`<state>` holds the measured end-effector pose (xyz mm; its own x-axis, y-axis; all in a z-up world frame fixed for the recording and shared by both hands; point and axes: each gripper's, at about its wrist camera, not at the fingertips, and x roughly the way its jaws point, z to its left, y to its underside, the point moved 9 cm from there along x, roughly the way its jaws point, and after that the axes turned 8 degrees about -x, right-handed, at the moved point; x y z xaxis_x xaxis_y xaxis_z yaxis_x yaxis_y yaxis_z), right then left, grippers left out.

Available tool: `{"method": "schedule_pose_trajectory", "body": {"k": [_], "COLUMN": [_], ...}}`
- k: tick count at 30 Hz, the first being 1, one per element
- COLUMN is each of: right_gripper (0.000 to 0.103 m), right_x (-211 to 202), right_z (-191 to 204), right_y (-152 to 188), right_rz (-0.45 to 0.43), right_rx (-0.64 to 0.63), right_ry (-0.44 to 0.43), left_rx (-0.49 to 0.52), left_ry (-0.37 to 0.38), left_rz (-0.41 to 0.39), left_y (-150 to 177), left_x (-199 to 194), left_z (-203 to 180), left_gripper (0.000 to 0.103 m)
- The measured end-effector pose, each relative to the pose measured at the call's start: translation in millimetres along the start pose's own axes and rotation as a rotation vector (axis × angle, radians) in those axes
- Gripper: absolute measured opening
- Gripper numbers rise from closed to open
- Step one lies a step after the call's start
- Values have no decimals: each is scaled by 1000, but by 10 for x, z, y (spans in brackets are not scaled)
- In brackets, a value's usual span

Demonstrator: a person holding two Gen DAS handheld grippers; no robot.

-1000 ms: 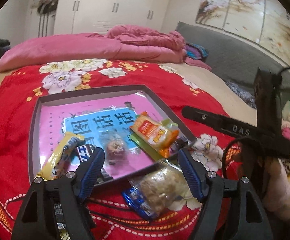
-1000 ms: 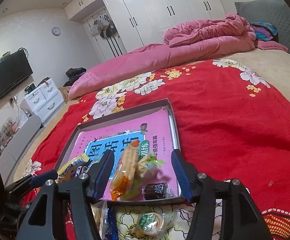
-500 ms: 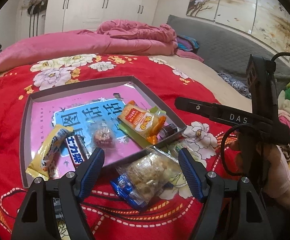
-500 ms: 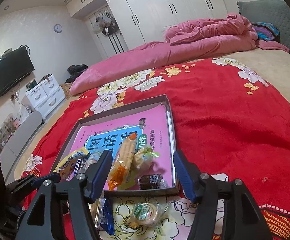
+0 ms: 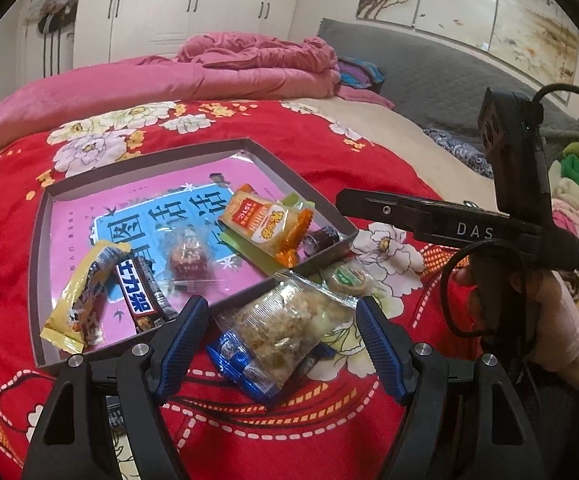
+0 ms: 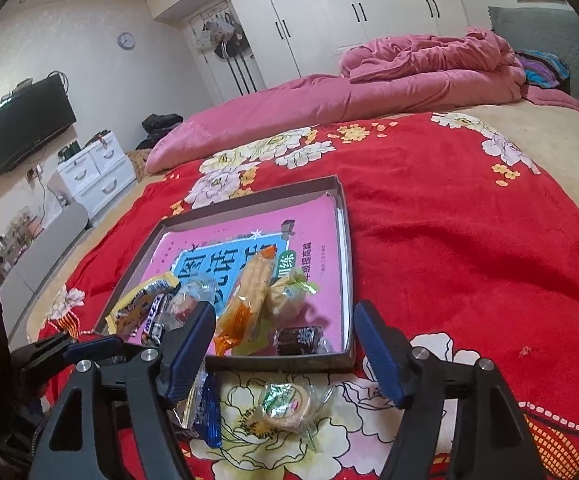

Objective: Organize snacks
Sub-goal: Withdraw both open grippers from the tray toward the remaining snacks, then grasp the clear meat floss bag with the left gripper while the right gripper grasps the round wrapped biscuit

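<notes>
Beyond the wide-open left hand-held gripper [image 5: 281, 340], the tray [image 5: 37, 280] holds perhaps six snacks; three lie outside. The right hand-held gripper [image 6: 283, 350] is opening, empty.

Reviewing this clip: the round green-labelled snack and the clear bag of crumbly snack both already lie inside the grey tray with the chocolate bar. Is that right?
Not quite. The chocolate bar is in the grey tray, but the round green-labelled snack and the clear bag of crumbly snack lie outside it, on the red blanket by its near wall. Both wrist views show this.
</notes>
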<state>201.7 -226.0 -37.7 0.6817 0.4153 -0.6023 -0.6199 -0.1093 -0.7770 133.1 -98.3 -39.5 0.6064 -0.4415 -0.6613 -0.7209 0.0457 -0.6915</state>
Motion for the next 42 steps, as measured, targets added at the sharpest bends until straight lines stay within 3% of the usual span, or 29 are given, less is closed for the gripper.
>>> {"method": "schedule_pose_trajectory", "body": {"k": [23, 33, 42], "right_gripper": [73, 73, 73], "right_x": [-59, 56, 187], "right_z": [-61, -17, 91], "right_y": [251, 444, 596], "right_rz": [83, 176, 243], "right_rx": [-26, -60, -134], "right_ry": [-12, -16, 2], "left_rx": [63, -1, -74], "left_ry": [-68, -102, -75], "left_rz": [72, 85, 91], "left_y": [143, 119, 107], "left_x": [276, 374, 373], "left_z": [-83, 42, 139], "left_gripper": [77, 77, 77]}}
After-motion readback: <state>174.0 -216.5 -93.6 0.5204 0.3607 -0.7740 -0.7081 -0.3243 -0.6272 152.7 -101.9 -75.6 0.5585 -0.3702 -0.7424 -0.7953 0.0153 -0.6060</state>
